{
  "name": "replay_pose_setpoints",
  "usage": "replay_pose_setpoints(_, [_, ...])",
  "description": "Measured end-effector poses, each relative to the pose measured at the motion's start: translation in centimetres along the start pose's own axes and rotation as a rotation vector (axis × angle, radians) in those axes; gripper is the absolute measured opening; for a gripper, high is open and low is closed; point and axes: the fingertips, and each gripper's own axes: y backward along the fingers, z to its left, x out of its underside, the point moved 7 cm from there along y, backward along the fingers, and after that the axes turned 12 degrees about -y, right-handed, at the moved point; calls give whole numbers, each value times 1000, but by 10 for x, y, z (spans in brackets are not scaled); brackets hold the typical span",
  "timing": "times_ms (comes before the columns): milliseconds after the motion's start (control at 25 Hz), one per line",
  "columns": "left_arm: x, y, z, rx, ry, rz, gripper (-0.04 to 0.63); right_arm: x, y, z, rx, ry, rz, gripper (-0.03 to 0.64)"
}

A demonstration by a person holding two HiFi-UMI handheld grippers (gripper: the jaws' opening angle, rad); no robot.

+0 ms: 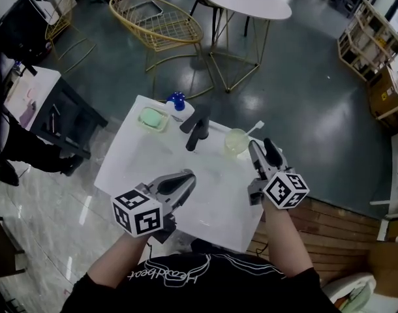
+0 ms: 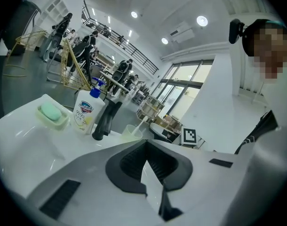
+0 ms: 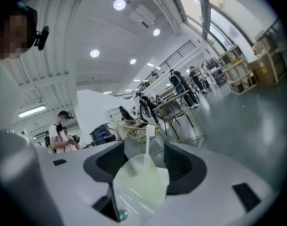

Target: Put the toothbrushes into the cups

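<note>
Head view: on the white sink counter (image 1: 130, 158), a pale green cup (image 1: 236, 142) stands right of the black faucet (image 1: 198, 128), with a white toothbrush (image 1: 255, 129) leaning out of it. The right gripper (image 1: 263, 150) hangs just beside the cup. The left gripper (image 1: 184, 180) sits over the basin, well apart from the cup.

Left gripper view: the jaws taper until their tips meet, with nothing between them. Beyond them stand a soap dish (image 2: 53, 114) and a soap bottle (image 2: 89, 112).

Right gripper view: the jaws are spread wide. The cup, with the toothbrush upright in it, shows between them, and the pads are clear of the brush.
</note>
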Motion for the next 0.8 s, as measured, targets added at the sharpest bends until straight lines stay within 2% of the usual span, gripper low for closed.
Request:
replay_pose_setpoints(160, [-5, 17, -15, 42, -23, -13, 6, -1, 46, 37, 17, 128, -23, 265])
replay_pose_setpoints(400, [-13, 56, -56, 124, -92, -39, 6, 4, 119, 143, -89, 359, -44, 259])
replay_pose_setpoints(520, [-11, 81, -76, 155, -138, -56, 6, 23, 149, 186, -164, 340, -16, 208])
replay_pose_setpoints(680, [-3, 117, -98, 190, -174, -75, 6, 53, 188, 230, -234, 281, -23, 87])
replay_pose_setpoints(800, [4, 137, -113, 219, -173, -83, 6, 75, 211, 252, -263, 283, -6, 54])
